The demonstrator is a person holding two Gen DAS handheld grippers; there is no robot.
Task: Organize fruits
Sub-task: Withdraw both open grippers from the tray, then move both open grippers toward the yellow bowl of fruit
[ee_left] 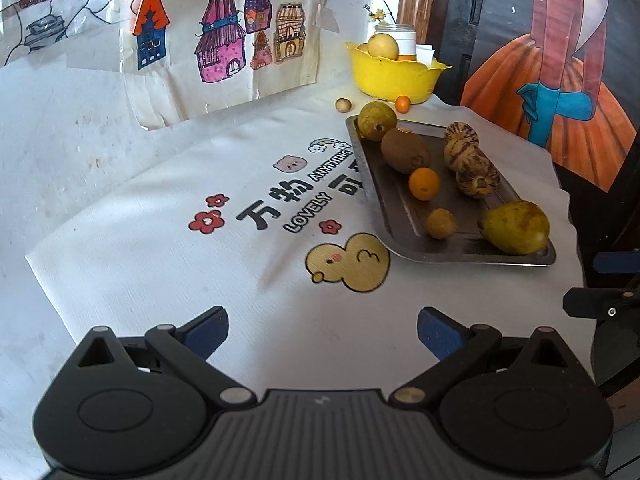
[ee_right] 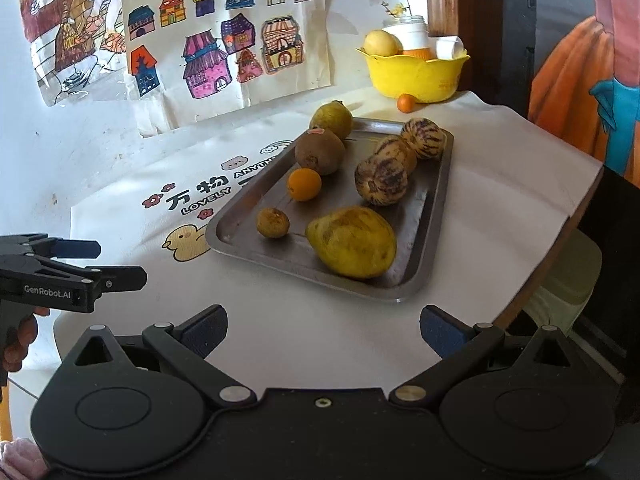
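A metal tray (ee_left: pixel 376 196) (ee_right: pixel 434 216) on the white cloth holds several fruits: a yellow-green mango (ee_left: pixel 515 227) (ee_right: pixel 352 242), a kiwi (ee_left: pixel 405 150) (ee_right: pixel 320 151), a small orange (ee_left: pixel 424 184) (ee_right: pixel 304 184), a small brown fruit (ee_left: pixel 441 223) (ee_right: pixel 272 222), three striped melons (ee_left: pixel 478 178) (ee_right: pixel 382 181) and a green pear (ee_left: pixel 377 121) (ee_right: pixel 331 120). My left gripper (ee_left: pixel 322 334) is open over the cloth, left of the tray. My right gripper (ee_right: pixel 323 332) is open in front of the tray. Both hold nothing.
A yellow bowl (ee_left: pixel 394 76) (ee_right: pixel 416 76) with fruit and white cups stands at the back. A small orange (ee_left: pixel 403 103) (ee_right: pixel 406 102) and a tan ball (ee_left: pixel 343 105) lie loose near it. The table's curved edge (ee_right: pixel 560 248) drops off on the right. Drawings hang on the wall behind.
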